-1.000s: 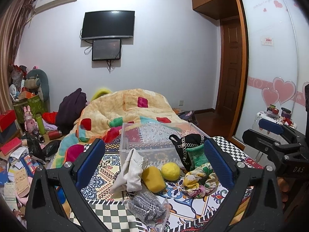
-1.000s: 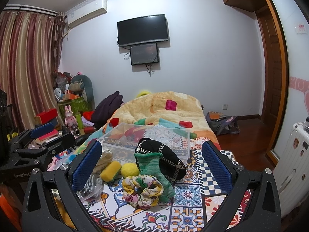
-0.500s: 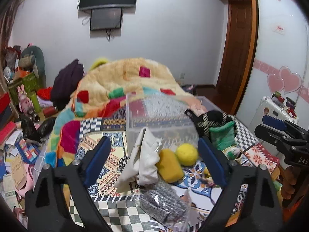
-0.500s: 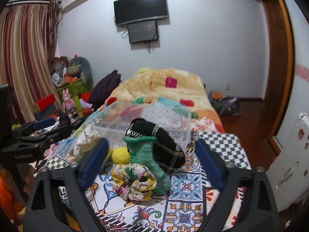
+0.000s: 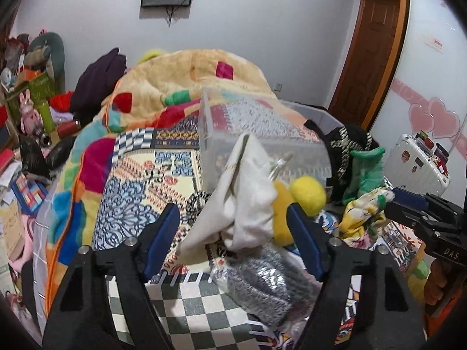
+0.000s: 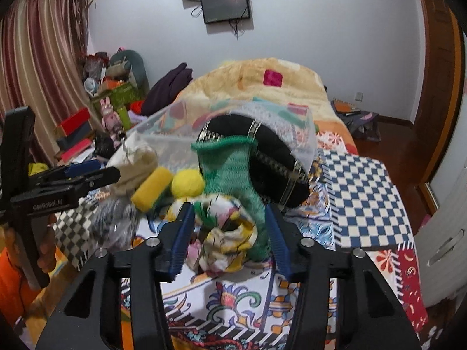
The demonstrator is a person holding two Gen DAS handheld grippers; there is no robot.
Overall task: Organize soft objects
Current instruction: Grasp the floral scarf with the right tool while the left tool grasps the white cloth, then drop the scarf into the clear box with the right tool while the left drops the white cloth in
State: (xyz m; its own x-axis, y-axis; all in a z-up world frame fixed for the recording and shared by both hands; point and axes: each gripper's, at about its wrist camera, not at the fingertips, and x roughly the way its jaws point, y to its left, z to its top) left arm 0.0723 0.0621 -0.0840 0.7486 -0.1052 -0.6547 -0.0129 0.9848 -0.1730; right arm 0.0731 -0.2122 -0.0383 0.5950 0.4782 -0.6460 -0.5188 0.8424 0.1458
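Note:
Soft objects lie in a heap on the patterned tablecloth in front of a clear plastic bin [image 5: 262, 134]. My left gripper [image 5: 233, 242] is open around the lower end of a white cloth pouch [image 5: 245, 198]; a grey knit item in plastic [image 5: 262, 285] lies just below it. A yellow sponge [image 5: 280, 218] and yellow ball [image 5: 308, 194] sit beside the pouch. My right gripper [image 6: 230, 233] is open around a floral scrunchie [image 6: 224, 236], with a green knit sock [image 6: 230, 172] and black hat [image 6: 277, 169] behind it.
A bed with a patchwork blanket [image 5: 175, 87] lies behind the bin [image 6: 242, 125]. Clutter and boxes stand at the left [image 5: 29, 110]. A white suitcase [image 5: 420, 160] stands at the right. The checkered table edge [image 6: 367, 192] runs to the right.
Both grippers have moved forward and down into the heap and narrowed. The left one now straddles the white pouch, the right one the floral scrunchie.

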